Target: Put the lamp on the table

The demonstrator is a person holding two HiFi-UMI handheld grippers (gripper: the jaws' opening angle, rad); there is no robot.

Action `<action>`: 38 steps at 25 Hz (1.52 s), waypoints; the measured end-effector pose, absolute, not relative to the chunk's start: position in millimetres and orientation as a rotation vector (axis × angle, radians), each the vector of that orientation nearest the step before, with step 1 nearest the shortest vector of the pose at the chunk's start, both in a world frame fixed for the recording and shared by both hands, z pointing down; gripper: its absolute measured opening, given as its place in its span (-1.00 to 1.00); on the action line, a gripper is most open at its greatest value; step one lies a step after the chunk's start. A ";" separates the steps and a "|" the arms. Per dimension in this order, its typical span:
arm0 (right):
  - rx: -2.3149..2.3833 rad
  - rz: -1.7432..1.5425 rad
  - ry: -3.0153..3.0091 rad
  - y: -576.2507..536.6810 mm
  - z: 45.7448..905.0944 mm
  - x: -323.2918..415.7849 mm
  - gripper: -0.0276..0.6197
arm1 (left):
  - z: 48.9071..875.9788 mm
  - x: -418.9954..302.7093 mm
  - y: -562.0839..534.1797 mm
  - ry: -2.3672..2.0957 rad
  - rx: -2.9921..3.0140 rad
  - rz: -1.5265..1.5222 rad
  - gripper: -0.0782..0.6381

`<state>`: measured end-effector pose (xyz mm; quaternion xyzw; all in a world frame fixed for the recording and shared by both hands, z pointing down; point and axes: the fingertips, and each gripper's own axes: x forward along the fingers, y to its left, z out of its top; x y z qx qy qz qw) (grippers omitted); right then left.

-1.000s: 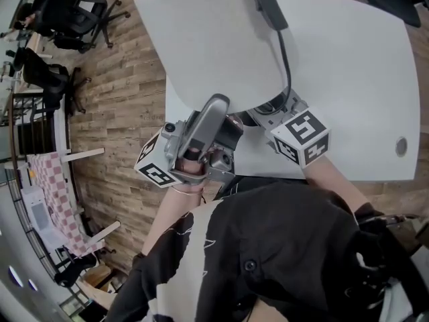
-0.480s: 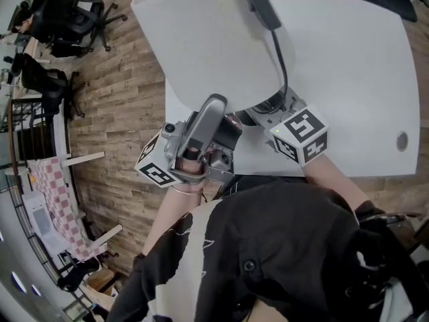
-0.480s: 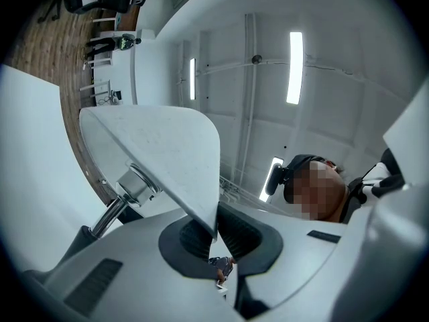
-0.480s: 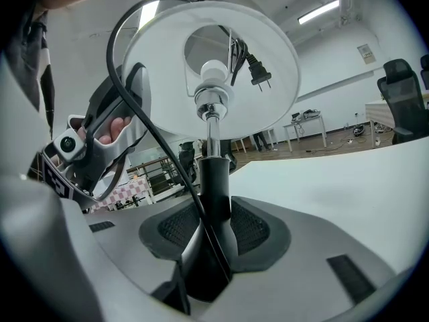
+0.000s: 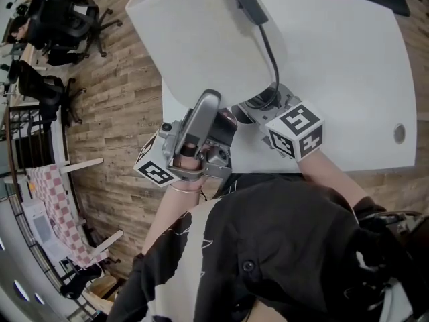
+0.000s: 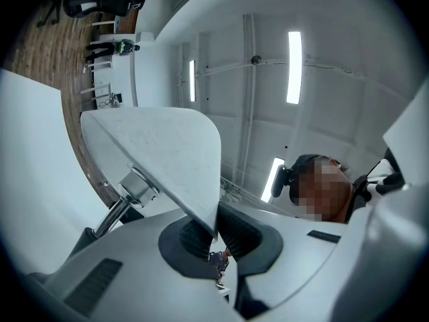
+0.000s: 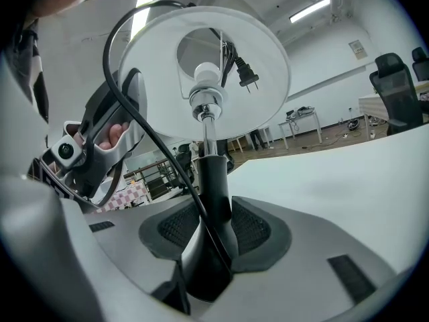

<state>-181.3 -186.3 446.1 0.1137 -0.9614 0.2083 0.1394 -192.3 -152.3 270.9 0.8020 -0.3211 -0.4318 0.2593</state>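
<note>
White and thin-walled, the shade [image 5: 201,39] hangs out past the table's left edge, over the wooden floor [image 5: 120,119]. The left gripper [image 6: 216,228] points upward and is pinched tight on the shade's lower rim, with the thin edge caught between its ribbed pads. I judge that a poor place to bear load. The shade looks light and easily dented or creased, so this grip suits steadying only.

From beneath, the lamp [image 7: 206,99] shows its bulb [image 7: 206,74] and metal socket. Its dark base [image 5: 260,102] is at the near left corner of the table [image 5: 348,79]. Whether the base rests on the top or hovers just above it cannot be told.

The right gripper [image 7: 213,240] is clamped round the black stem [image 7: 213,180] low down, and the black cord [image 7: 131,113] is trapped alongside it between the pads. The stem looks stiff and smooth, perhaps a little slippery. Most of the weight probably sits in the base, so the stem is the sound place to hold. The cord loops up loose and its two-pin plug [image 7: 245,78] shows by the shade's top opening, so it may swing or snag.

No brand, label or writing can be read. The right gripper's cube [image 5: 295,129] bears only black-and-white square markers.
</note>
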 end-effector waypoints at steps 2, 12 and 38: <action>0.323 0.628 -2.783 -185.5 447.5 -181.5 -0.44 | 272.8 -193.9 -152.2 -0.876 2.164 -1.176 -0.74; 0.323 0.610 -2.805 -183.4 451.7 -178.4 -0.43 | 278.8 -195.6 -151.0 -0.860 2.118 -1.222 -0.74; 0.361 0.612 -2.770 -185.2 450.2 -177.9 -0.40 | 270.6 -189.8 -152.4 -0.834 2.158 -1.200 -0.74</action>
